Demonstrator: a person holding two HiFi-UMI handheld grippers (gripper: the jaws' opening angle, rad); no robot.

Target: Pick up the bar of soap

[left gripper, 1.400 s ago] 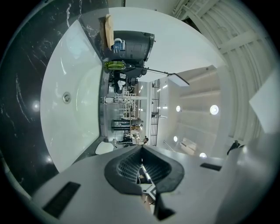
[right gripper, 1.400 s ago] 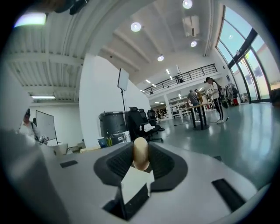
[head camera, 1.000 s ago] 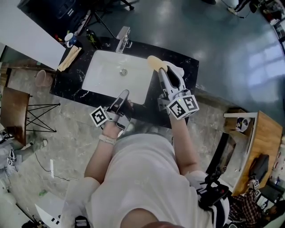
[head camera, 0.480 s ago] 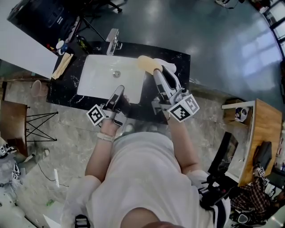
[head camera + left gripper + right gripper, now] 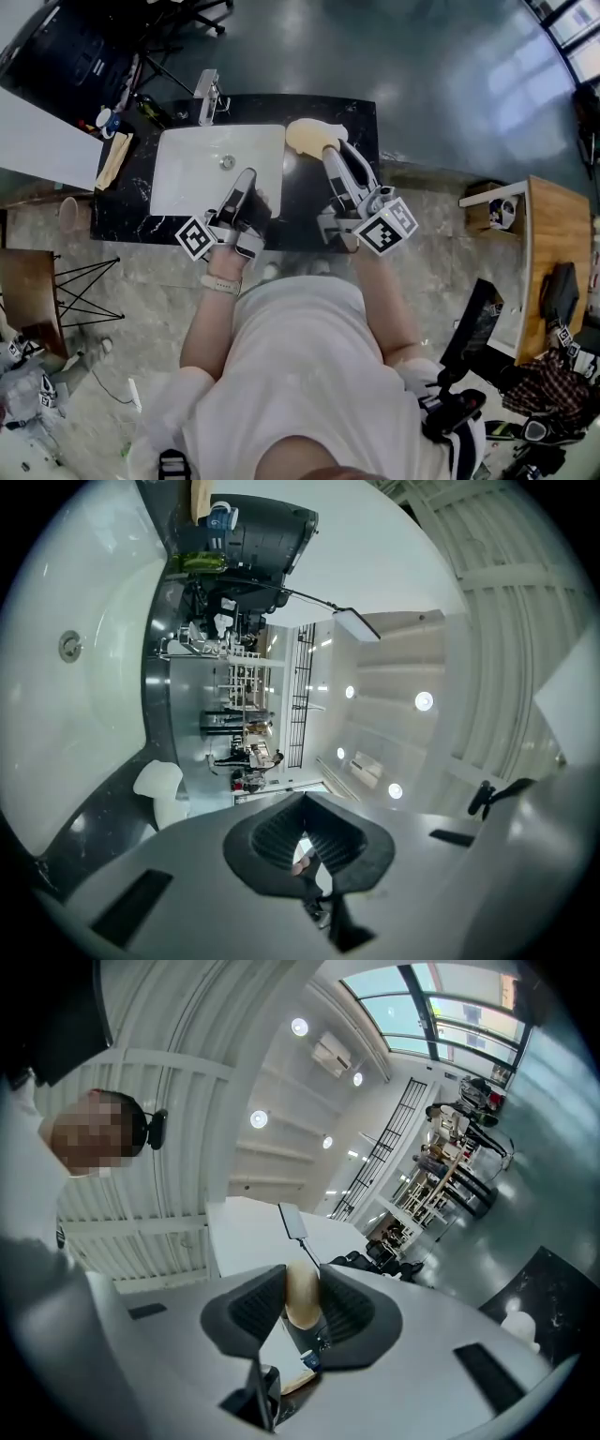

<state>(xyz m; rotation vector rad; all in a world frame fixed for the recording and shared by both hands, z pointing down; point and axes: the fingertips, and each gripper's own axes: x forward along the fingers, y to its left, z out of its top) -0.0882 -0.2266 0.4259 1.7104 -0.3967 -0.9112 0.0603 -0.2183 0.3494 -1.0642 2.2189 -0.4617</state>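
Observation:
The bar of soap is pale yellow and oval. My right gripper is shut on it and holds it above the black counter, just right of the sink. In the right gripper view the soap stands pinched between both pads, with the ceiling behind it. A white soap dish shows just behind the soap. My left gripper hovers over the sink's front rim. Its jaws are shut with nothing between them.
The white sink has a drain and a faucet at the back. A beige cloth, a cup and a green bottle stand on the counter's left end. A wooden table is far right.
The head view has drifted, so the counter now lies further left and looks smaller. The right gripper still holds the soap beside the sink. The left gripper stays at the sink's front.

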